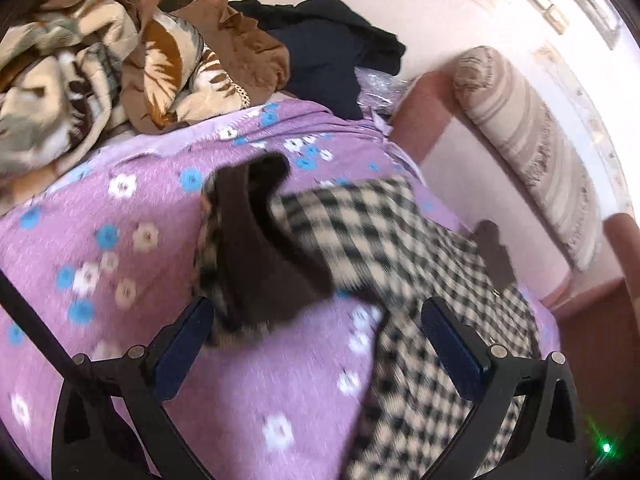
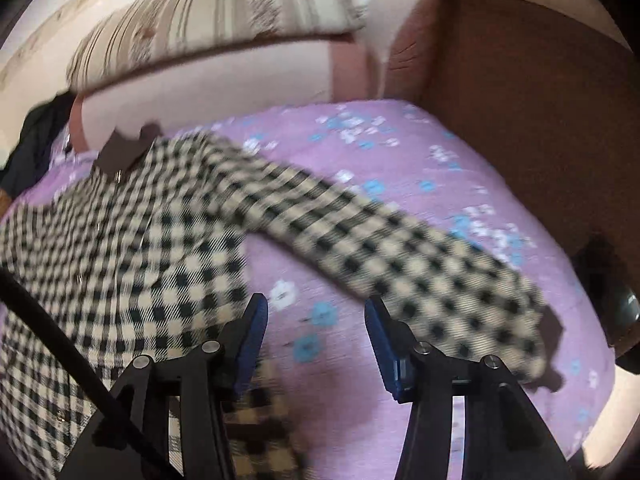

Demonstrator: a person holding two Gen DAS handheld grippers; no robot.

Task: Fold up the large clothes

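Observation:
A black-and-cream checked jacket (image 1: 400, 240) with dark brown lining lies on the purple flowered bedspread (image 1: 120, 220). In the left wrist view one sleeve is flipped over and shows its brown inside (image 1: 260, 248). My left gripper (image 1: 316, 316) is open just above that sleeve, holding nothing. In the right wrist view the jacket body (image 2: 112, 240) lies at the left and its other sleeve (image 2: 400, 248) stretches out to the right, with a brown collar (image 2: 124, 152) at the far end. My right gripper (image 2: 316, 312) is open over the bedspread (image 2: 400, 140) between body and sleeve.
A heap of patterned blankets (image 1: 60, 80), a brown garment (image 1: 240, 48) and dark clothes (image 1: 328, 52) lies at the far end of the bed. A striped bolster (image 1: 532, 140) rests on the pink headboard (image 2: 240, 88). A brown wooden cabinet (image 2: 540, 100) stands at the right.

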